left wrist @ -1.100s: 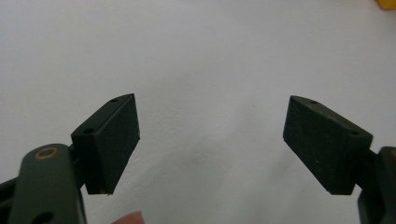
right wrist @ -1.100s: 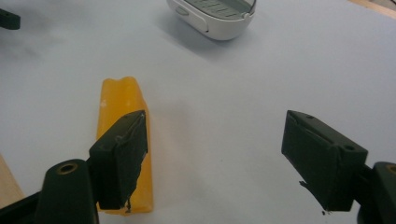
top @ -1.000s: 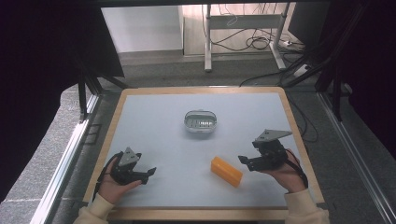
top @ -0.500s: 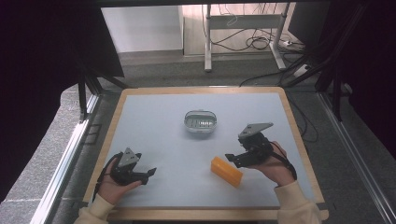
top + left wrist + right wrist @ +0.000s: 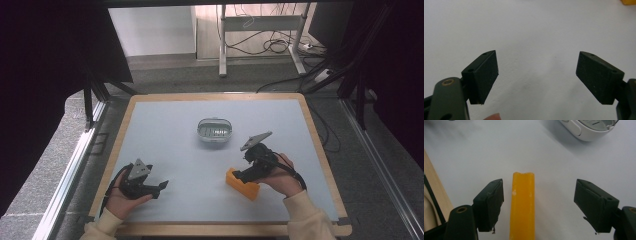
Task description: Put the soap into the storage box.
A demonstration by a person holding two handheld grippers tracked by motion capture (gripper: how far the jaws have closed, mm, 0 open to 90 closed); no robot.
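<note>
One orange block (image 5: pixel 522 205) is lying flat on the tabletop (image 5: pixel 170 135), its long axis running straight along the reach of the right tongs (image 5: pixel 537 202) in the right gripper view, one end pointing away from them toward the far side. It is sitting between their two pads, just beside the left-hand pad (image 5: pixel 490 202) and well clear of the other; whether it is touching that near pad I cannot tell. The right tongs are standing wide open, gripping nothing. One white oval container (image 5: pixel 215 130) is resting beyond them, well apart. The left tongs (image 5: pixel 537 75) are also gaping wide over bare tabletop, holding nothing, with the block far off to their side.
</note>
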